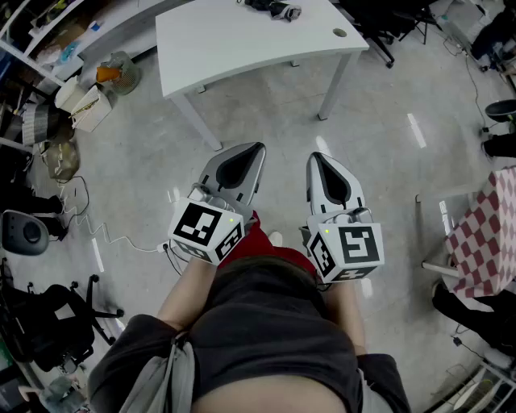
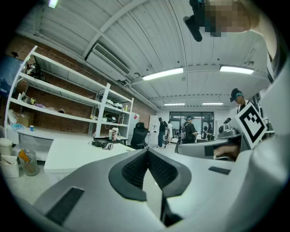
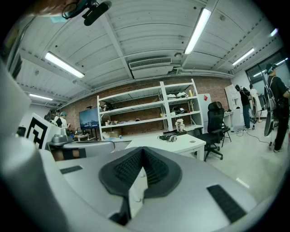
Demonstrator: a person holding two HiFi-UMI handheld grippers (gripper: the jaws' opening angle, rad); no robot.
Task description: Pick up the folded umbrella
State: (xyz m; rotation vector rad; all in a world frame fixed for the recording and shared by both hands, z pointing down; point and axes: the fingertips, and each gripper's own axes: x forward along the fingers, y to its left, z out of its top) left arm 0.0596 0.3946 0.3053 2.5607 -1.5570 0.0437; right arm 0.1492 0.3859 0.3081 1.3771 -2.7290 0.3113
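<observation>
The folded umbrella [image 1: 274, 8] is a dark bundle lying at the far edge of the white table [image 1: 242, 40]. It also shows small and far off on the tabletop, as the umbrella [image 2: 103, 144] in the left gripper view and the umbrella [image 3: 170, 137] in the right gripper view. My left gripper [image 1: 255, 148] and right gripper [image 1: 315, 157] are held side by side over the floor, well short of the table, both pointing toward it. Each has its jaws closed together with nothing between them: left gripper [image 2: 147, 152], right gripper [image 3: 143, 150].
A small fan [image 1: 121, 71] and boxes [image 1: 85, 103] sit on the floor left of the table. A black office chair [image 1: 40, 323] stands at lower left, and a checkered-cloth table [image 1: 484, 234] at right. A cable [image 1: 113, 238] trails across the floor. Shelves [image 3: 145, 111] line the brick wall; people [image 2: 188, 131] stand far off.
</observation>
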